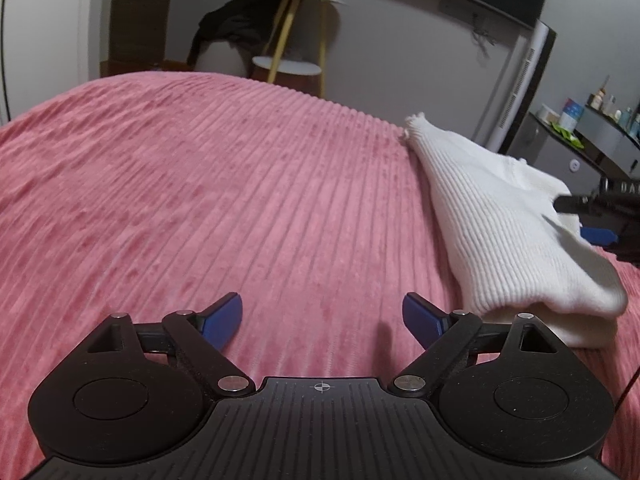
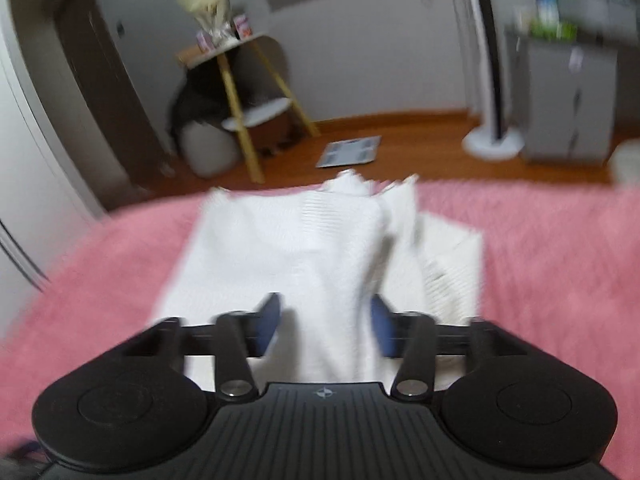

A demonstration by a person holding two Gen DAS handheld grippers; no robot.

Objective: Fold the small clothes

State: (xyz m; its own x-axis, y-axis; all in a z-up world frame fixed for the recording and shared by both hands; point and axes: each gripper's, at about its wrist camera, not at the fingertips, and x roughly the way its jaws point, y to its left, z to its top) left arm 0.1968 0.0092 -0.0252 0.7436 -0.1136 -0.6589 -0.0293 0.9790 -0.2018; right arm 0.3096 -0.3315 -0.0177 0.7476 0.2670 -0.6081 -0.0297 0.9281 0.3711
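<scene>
R view blurred (garment [image 2: 304, 240] too)

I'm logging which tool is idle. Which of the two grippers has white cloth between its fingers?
The right gripper: white knit garment bunches between its fingers. The left gripper gapes over bare pink bedspread.

White knit garment [image 2: 304, 248] between right gripper [image 2: 326, 324] fingers, pink bedspread [image 2: 540, 248] beneath.

A white ribbed garment [image 1: 496, 236] lay on the pink corduroy-striped bedspread [image 1: 200, 200]; both grippers' pads [image 1: 222, 320] were blue.
</scene>
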